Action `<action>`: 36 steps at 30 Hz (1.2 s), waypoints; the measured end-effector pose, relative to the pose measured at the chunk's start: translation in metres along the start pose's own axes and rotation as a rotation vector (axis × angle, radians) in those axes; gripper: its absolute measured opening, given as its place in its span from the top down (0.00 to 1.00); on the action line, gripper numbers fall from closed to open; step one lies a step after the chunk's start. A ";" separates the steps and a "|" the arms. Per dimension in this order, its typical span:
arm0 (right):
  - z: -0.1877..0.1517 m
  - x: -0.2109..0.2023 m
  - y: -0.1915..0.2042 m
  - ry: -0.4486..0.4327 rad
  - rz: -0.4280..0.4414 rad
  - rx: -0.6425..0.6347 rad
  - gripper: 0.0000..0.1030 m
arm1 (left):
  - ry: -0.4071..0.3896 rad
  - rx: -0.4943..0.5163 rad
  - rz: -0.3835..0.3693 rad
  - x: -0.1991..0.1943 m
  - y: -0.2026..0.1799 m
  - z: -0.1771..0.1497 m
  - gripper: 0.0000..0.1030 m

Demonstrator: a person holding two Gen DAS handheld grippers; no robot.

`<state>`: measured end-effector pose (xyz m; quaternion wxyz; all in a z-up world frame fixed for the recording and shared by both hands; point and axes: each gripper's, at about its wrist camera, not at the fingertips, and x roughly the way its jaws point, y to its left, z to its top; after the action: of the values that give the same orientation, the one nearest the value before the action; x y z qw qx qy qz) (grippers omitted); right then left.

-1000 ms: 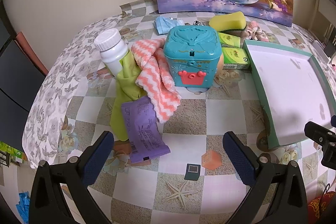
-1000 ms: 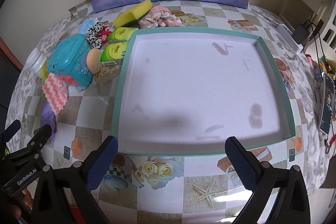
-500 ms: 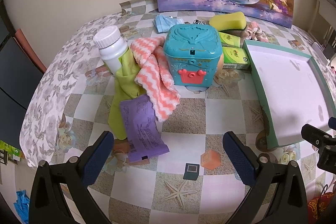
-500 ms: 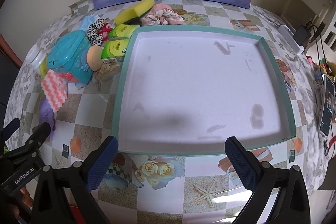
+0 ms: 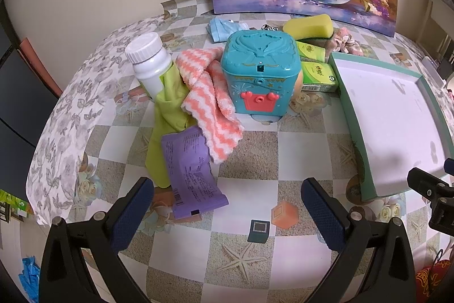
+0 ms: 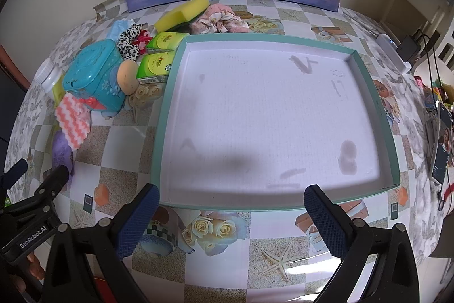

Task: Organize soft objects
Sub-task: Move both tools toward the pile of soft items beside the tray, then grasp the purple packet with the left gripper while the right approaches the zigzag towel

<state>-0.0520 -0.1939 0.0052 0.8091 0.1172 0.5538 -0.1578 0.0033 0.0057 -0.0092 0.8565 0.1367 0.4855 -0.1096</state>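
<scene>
Both jaws are spread wide and empty: left gripper (image 5: 228, 206) faces the pile, right gripper (image 6: 231, 213) hovers at the tray (image 6: 371, 101), probably the drop spot. Left to right: smooth white bottle (image 5: 149, 61), limp green cloth (image 5: 167, 115), fluffy zigzag towel (image 5: 210, 104) slumped against the hard teal box (image 5: 259, 73), then the spongy yellow sponge (image 5: 308, 26).

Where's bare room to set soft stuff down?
The tray floor is wholly bare. Open tablecloth lies between the teal box and tray's left wall. Crowded: white bottle, striped cloth, sponge cluster.
</scene>
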 end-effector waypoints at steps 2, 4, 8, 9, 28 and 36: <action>0.000 0.000 0.000 0.000 0.000 0.001 0.00 | 0.000 0.000 0.000 0.000 0.000 0.000 0.00; 0.000 0.000 0.000 0.000 0.000 0.001 0.00 | 0.001 0.000 -0.001 0.000 0.000 0.000 0.00; 0.000 0.000 0.000 0.000 0.000 0.001 0.00 | 0.005 -0.007 -0.003 0.001 0.001 0.000 0.00; 0.000 0.000 0.000 0.000 0.000 0.001 0.00 | 0.008 -0.011 -0.005 0.002 0.002 -0.001 0.00; 0.001 0.000 0.009 -0.014 0.004 -0.033 0.00 | 0.043 -0.084 -0.042 0.009 0.017 0.000 0.00; 0.011 -0.015 0.044 -0.119 0.191 -0.106 0.00 | 0.051 -0.210 0.042 0.023 0.072 -0.009 0.00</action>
<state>-0.0305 -0.1550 0.0240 0.8569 0.1168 0.4988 -0.0572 0.0309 0.0750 -0.0241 0.8557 0.0590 0.5128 -0.0366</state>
